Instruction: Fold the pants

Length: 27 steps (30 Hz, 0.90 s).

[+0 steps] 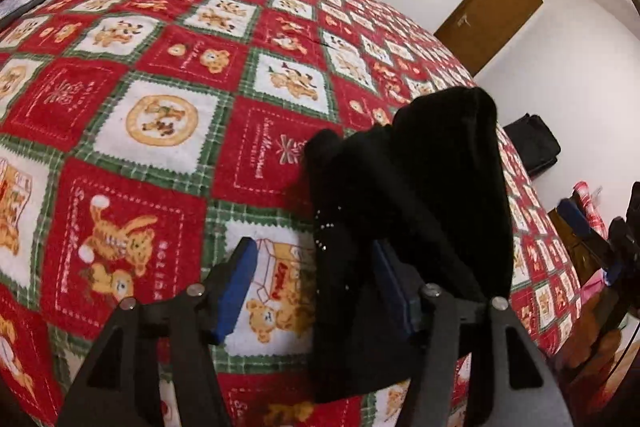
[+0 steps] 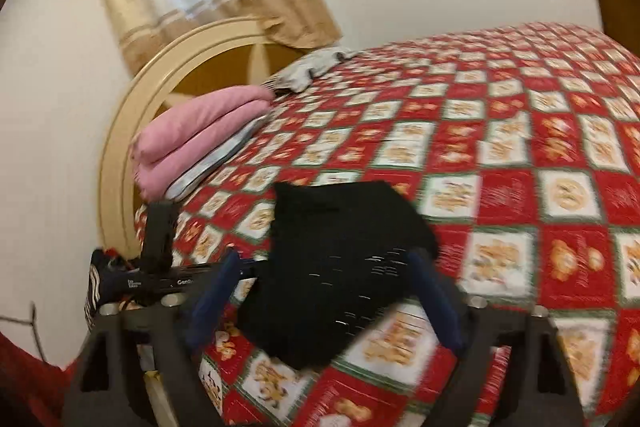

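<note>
Your left tool [image 1: 314, 285] has its jaws apart, and the black pants [image 1: 408, 203] lie bunched on the bed [image 1: 168, 131] just ahead, covering its right finger. Your right tool [image 2: 326, 297] is also apart, with the pants between its fingers.

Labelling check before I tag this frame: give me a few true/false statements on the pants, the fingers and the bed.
1. The black fabric pants lie on the red-and-white checked bear-print blanket. True.
2. The left gripper is clamped shut. False: its blue-padded fingers are spread apart.
3. Folded pink bedding sits near the headboard. True.
4. The brown wooden door stands open. False: it is closed.
</note>
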Each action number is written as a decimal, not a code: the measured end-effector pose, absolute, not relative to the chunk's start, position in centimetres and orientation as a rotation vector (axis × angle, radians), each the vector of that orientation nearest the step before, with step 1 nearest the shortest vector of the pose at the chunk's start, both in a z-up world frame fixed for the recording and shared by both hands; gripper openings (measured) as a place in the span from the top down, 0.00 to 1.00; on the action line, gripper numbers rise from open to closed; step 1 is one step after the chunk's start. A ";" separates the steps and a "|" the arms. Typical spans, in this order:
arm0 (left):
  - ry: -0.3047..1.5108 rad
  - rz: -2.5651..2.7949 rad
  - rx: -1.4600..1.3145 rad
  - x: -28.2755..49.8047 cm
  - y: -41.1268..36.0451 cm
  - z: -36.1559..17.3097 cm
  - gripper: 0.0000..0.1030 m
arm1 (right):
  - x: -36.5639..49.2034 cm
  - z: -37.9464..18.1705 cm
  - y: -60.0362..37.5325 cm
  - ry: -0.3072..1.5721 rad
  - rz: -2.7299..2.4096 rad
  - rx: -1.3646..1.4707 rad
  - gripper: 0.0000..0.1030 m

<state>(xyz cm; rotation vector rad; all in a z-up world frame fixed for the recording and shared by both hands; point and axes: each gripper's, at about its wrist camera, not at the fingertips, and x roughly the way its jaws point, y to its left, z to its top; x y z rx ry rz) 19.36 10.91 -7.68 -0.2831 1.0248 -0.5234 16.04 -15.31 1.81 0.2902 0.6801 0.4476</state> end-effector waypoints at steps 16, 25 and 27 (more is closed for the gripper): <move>0.971 -0.507 -0.223 15.3 10.6 -8.6 0.39 | 25.6 -6.3 0.8 0.936 0.218 -0.252 0.13; 0.980 -0.511 -0.219 15.5 10.6 -8.6 0.39 | 23.7 -3.8 -12.1 0.930 0.265 0.398 0.75; 0.982 -0.507 -0.203 15.4 10.4 -8.5 0.39 | 20.7 -3.5 -16.0 0.848 0.271 0.553 0.75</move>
